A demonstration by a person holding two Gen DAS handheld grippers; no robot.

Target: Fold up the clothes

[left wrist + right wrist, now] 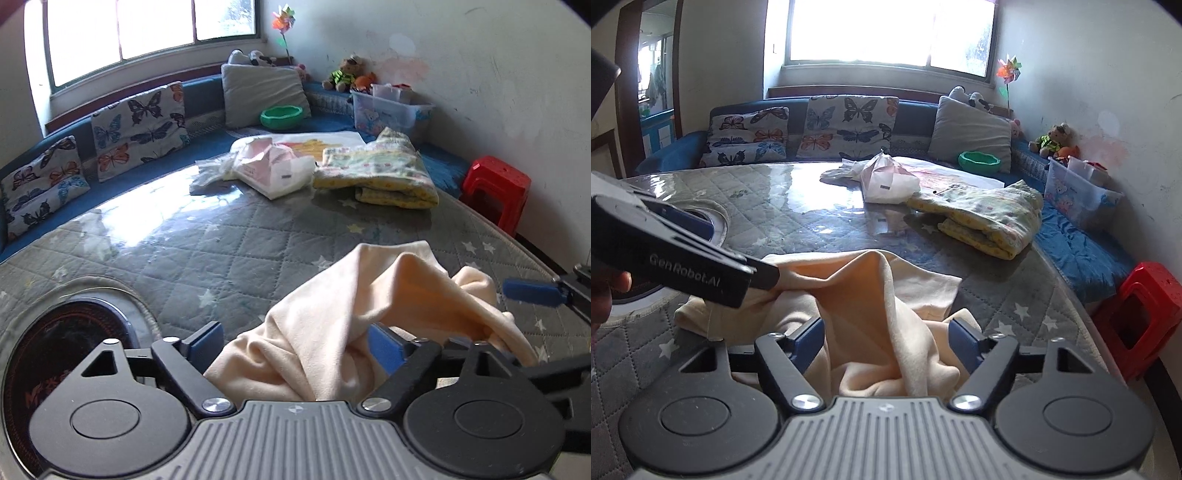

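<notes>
Both claws stand wide apart with the cream garment (886, 317) bunched loosely between their fingers, neither clamped on it. The left claw (295, 347) and the right claw (886, 341) hover low over the bench (207, 251), which has a quilted grey cover with stars. The garment lies crumpled at the near edge. Farther back sit a folded yellow floral cloth (986, 218) and a white plastic bag (890, 181).
</notes>
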